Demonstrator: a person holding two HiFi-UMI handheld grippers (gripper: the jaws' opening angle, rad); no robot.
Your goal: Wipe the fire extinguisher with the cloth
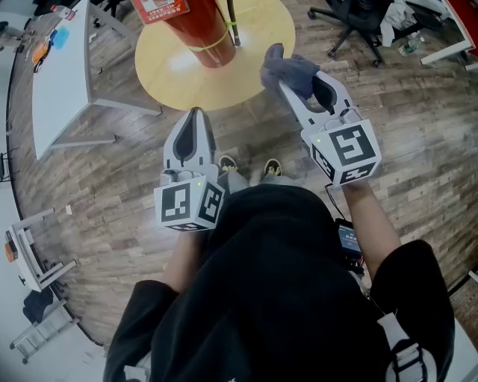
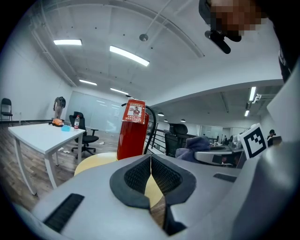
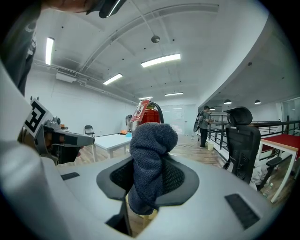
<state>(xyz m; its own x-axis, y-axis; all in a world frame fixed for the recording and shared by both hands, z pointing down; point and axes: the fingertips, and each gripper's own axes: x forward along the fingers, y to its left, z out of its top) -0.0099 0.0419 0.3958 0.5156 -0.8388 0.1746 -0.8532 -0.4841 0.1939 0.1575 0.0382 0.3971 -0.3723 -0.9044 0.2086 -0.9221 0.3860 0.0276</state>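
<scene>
Left claw [image 1: 196, 113]: grey two-jaw gripper, jaws pressed together with nothing between them, held over the brown wood-plank floor [image 1: 97, 186] just short of the table's near edge.
Red cylindrical metal fire extinguisher [image 1: 203, 30]: upright on the round pale-yellow table [image 1: 258, 71], toward its far left edge, with a black hose [image 1: 233, 22] at its right side.
Right claw [image 1: 297, 83]: jaws clamped on a bunched grey-blue terry cloth [image 1: 287, 69], held over the table's near right edge, apart from the extinguisher.
</scene>
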